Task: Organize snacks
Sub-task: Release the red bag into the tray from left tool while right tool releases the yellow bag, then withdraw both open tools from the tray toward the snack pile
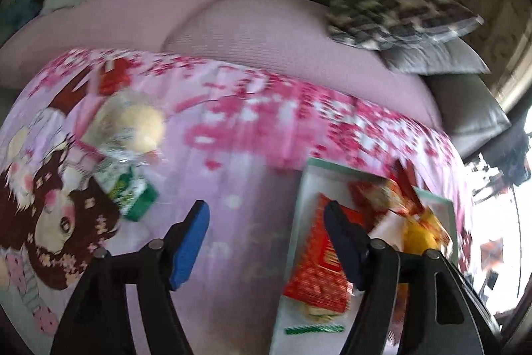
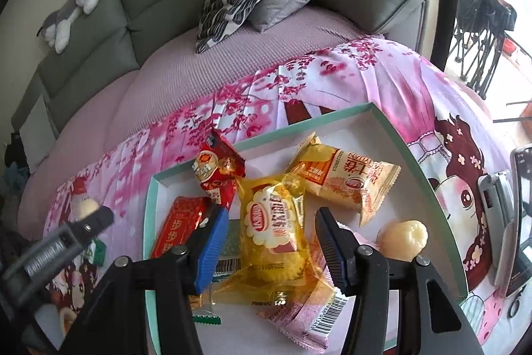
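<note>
Left claw [image 1: 266, 242] stands released with nothing between its blue pads above the pink floral cloth [image 1: 232, 155], a green-and-white packet [image 1: 129, 192] to its left, while right claw [image 2: 271, 242] stands released astride the yellow biscuit packet [image 2: 276, 232] inside the teal-rimmed white tray [image 2: 415, 162].

A shallow white tray [image 2: 412, 152] with a mint-green rim lies on the pink printed cloth. In it lie a yellow biscuit packet [image 2: 276, 232], an orange-and-cream packet [image 2: 349, 182], a red packet [image 2: 216, 172] tilted up, a flat red bar [image 2: 179, 228], a pink wrapper [image 2: 299, 318] and a pale round sweet [image 2: 404, 237]. On the cloth left of the tray lie a clear-wrapped round cake [image 1: 133, 125] and a green-and-white packet [image 1: 128, 192].
</note>
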A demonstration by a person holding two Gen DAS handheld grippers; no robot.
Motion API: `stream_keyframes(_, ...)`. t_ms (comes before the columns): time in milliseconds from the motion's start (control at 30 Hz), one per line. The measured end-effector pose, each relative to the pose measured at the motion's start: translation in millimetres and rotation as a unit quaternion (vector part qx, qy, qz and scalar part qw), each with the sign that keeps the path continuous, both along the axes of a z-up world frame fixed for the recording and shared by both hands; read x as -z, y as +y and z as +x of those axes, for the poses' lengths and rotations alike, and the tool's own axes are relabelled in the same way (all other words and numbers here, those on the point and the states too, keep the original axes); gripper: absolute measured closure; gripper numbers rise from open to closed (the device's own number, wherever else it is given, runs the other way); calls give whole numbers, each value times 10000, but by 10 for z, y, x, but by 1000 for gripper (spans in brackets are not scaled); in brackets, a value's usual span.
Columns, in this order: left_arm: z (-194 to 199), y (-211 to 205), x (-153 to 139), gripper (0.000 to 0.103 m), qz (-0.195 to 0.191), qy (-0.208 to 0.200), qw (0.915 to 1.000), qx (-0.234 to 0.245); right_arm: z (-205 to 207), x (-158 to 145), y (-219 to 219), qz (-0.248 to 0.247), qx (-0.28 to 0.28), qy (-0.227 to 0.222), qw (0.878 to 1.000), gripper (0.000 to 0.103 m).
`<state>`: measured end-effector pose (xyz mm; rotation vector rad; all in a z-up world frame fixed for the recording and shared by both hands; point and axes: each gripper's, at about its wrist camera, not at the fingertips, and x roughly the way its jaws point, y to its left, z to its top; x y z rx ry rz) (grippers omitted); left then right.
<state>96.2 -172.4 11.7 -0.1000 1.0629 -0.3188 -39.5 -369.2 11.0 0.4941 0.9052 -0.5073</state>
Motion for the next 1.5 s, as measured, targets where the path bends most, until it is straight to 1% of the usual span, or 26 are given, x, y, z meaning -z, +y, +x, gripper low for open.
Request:
stream_keyframes(67, 41, 103, 47, 24, 23, 46, 9998, -201, 39, 12, 48, -33, -85, 40, 10000, 38)
stream_keyframes(100, 56, 144, 71, 23, 52, 62, 9995, -315, 64, 16, 83, -80, -143, 71, 9998, 35)
stream_keyframes(133, 76, 186, 88, 23, 82, 76, 9991, -420, 83, 16, 115, -138, -190, 83, 9997, 30)
stream_keyframes(233, 112, 287, 126, 18, 167, 115, 9976, -666, 140, 15, 203, -248, -340, 66, 9991, 21)
stream_keyframes(267, 110, 312, 135, 17, 191, 112, 9972, -712, 153, 18, 219, -243, -367, 61, 9990, 19)
stream_keyframes(333, 111, 366, 155, 16, 238, 107, 9965, -790, 169, 24, 246, -241, -422, 32, 9988, 12)
stream_keyframes(367, 118, 379, 164, 16, 251, 112, 9963, -814, 177, 28, 255, -234, -444, 32, 9987, 11)
stream_keyframes(433, 122, 415, 176, 14, 257, 117, 9958, -874, 190, 33, 273, -228, -474, 22, 9986, 5)
stream_keyframes(500, 127, 436, 182, 10, 262, 112, 9953, -921, 199, 38, 286, -212, -514, 5, 9985, 1)
stream_keyframes(633, 128, 441, 177, 10, 326, 60, 9948, -960, 208, 44, 303, -249, -549, 18, 9982, 0)
stream_keyframes(733, 122, 430, 174, 5, 375, -5, 9951, -916, 205, 44, 305, -248, -542, -2, 9982, 0)
stream_keyframes(800, 111, 445, 165, 2, 326, -21, 9954, -902, 206, 37, 304, -246, -552, -36, 9982, 0)
stream_keyframes(933, 106, 520, 151, 2, 231, 8, 9957, -899, 224, 8, 339, -284, -596, -105, 9978, 0)
stream_keyframes(1100, 134, 744, 116, 2, 140, 15, 9934, -1135, 280, -62, 462, -354, -744, -215, 9964, 0)
stream_keyframes(1167, 150, 840, 89, 2, 232, -54, 9920, -1241, 316, -88, 545, -404, -862, -272, 9951, 0)
stream_keyframes(1300, 170, 1050, -5, 2, 601, -326, 9862, -1509, 420, -106, 771, -482, -1184, -326, 9913, 0)
stream_keyframes(1433, 194, 1282, -81, 2, 740, -486, 9812, -1715, 530, -58, 986, -284, -1517, -323, 9875, 0)
stream_keyframes(1500, 204, 1395, -103, 2, 765, -517, 9790, -1820, 581, -46, 1099, -294, -1648, -311, 9854, 0)
